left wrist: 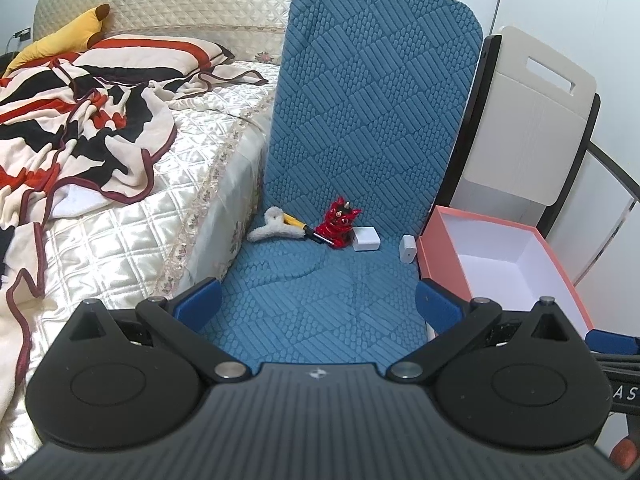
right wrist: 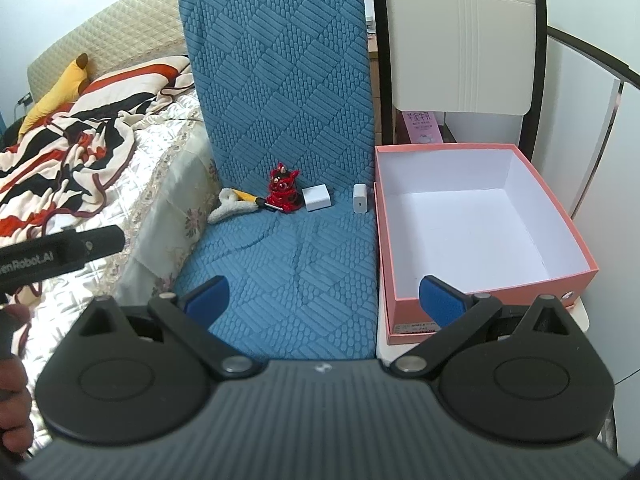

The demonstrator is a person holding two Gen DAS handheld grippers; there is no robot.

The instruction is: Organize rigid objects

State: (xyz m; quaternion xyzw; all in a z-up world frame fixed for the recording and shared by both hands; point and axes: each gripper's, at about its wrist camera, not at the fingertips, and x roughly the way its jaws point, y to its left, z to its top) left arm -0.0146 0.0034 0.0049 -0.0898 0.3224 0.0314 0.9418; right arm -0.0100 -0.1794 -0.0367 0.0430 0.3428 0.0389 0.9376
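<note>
A: From the left wrist, what's the room like?

B: A bedroom. A blue chair (left wrist: 352,168) with a quilted cover stands beside the bed (left wrist: 132,216), where a striped blanket (left wrist: 72,120) lies rumpled. A pink box (left wrist: 496,256) sits on a second chair at the right. The left gripper (left wrist: 318,300) hangs above the seat front, jaws spread wide, holding nothing.

A: And the things to sort?

B: All in a row along the seat back: a fluffy clip (left wrist: 270,226), a pen (left wrist: 306,232), a red figurine (left wrist: 340,222), a white cube (left wrist: 367,239) and a charger (left wrist: 408,249) just beside the box. The pen's long axis runs diagonally, yellow end up-left against the clip, dark tip down-right at the figurine's foot. The figurine stands upright, facing us.

A: Right wrist?

B: Same chair (right wrist: 280,92), bed (right wrist: 120,168) to the left, box (right wrist: 480,216) open, its white inside bare. The right gripper (right wrist: 322,296) is wide open too, empty, one finger over the seat, the other in front of the box. The pen (right wrist: 250,198) slants the same way.
</note>
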